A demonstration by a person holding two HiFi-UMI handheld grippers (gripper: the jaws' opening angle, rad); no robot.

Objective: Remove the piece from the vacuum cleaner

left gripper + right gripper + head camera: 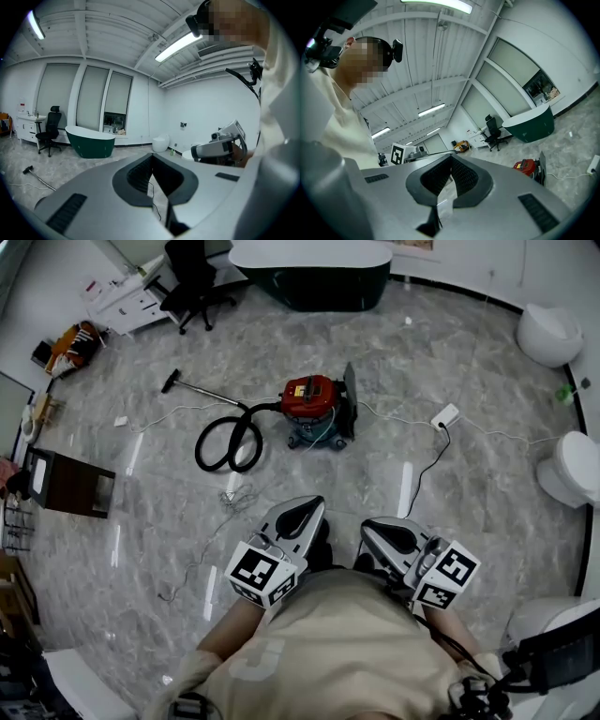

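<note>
Nothing is happening with the vacuum yet. The red canister vacuum cleaner (311, 401) sits out in the middle of the marble floor (450, 484), well apart from the person. Its black hose (225, 442) is looped on the floor at its left and runs out to the wand (202, 390). A dark flat panel (350, 395) stands against its right side. My guess is the piece to pull off is the hose or that panel, but I honestly can't tell which.

Both grippers are held close to the body, roughly level. That looks like a carrying pose for walking over, not a reach. The left gripper (309, 503) has its jaws closed together with nothing between them, and so does the right gripper (373, 527). Its cord trails right to a white power strip (444, 415), so watch your feet there.
</note>
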